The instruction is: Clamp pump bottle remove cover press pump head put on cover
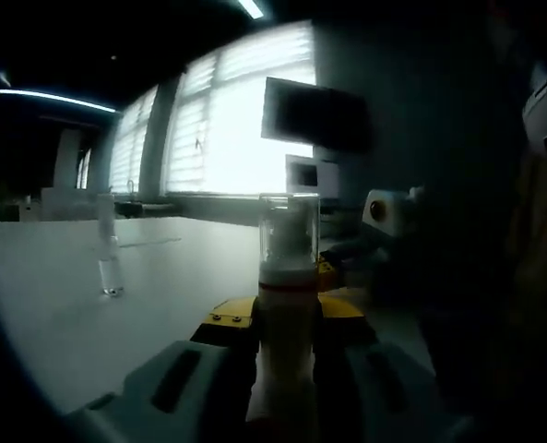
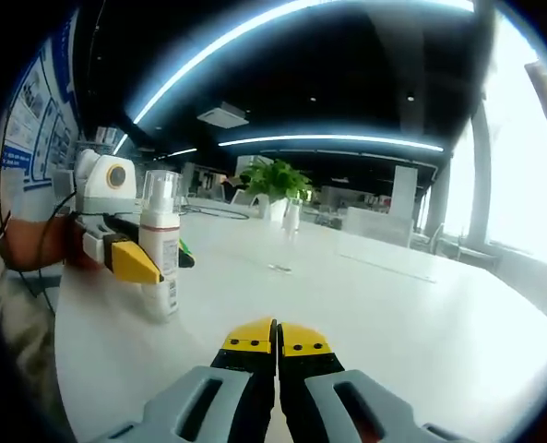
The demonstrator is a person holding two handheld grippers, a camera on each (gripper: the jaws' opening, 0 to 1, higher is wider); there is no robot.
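A white pump bottle (image 1: 287, 323) stands upright on the table between the yellow-tipped jaws of my left gripper (image 1: 275, 325), which is shut on its body. A clear cover (image 1: 289, 231) sits over the pump head. In the right gripper view the same bottle (image 2: 160, 277) with its cover (image 2: 160, 194) shows at the left, clamped by the left gripper (image 2: 135, 258). My right gripper (image 2: 276, 337) is shut with nothing between its jaws, low over the table and apart from the bottle. It also appears beyond the bottle as the right gripper (image 1: 342, 258).
The white table (image 2: 393, 314) stretches wide to the right. A small clear vial (image 1: 110, 268) stands farther out on it, seen too as the vial (image 2: 291, 221). A potted plant (image 2: 275, 180) sits at the far edge. A person's arm (image 2: 29, 245) holds the left gripper.
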